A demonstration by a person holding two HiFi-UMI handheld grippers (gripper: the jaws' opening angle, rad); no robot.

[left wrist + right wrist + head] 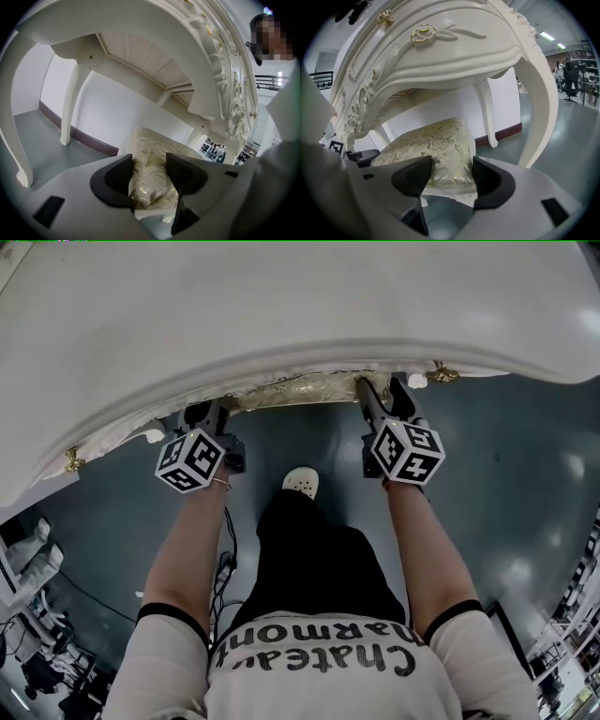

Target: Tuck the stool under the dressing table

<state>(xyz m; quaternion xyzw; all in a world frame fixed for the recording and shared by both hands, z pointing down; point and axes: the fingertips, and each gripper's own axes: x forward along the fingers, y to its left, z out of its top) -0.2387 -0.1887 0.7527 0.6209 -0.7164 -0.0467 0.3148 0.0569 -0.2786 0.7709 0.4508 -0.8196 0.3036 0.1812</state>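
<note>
The stool [300, 388] has a cream cushion with gold flowers; only a strip of it shows below the front edge of the white dressing table [281, 306]. My left gripper [208, 416] is shut on the cushion's left corner, my right gripper [380, 395] on its right corner. In the left gripper view the cushion [154, 154] sits pinched between the gripper's [149, 177] black pads, under the tabletop [140, 28]. In the right gripper view the cushion [433, 140] is likewise squeezed by the gripper [450, 177], beneath the carved drawer front [454, 51].
Curved white table legs stand at the left [69, 108] and at the right [541, 108]. Gold drawer knobs [442, 374] stick out of the table front. A foot in a white shoe [301, 483] stands on the grey floor behind the stool. A cable [225, 559] lies by the left leg.
</note>
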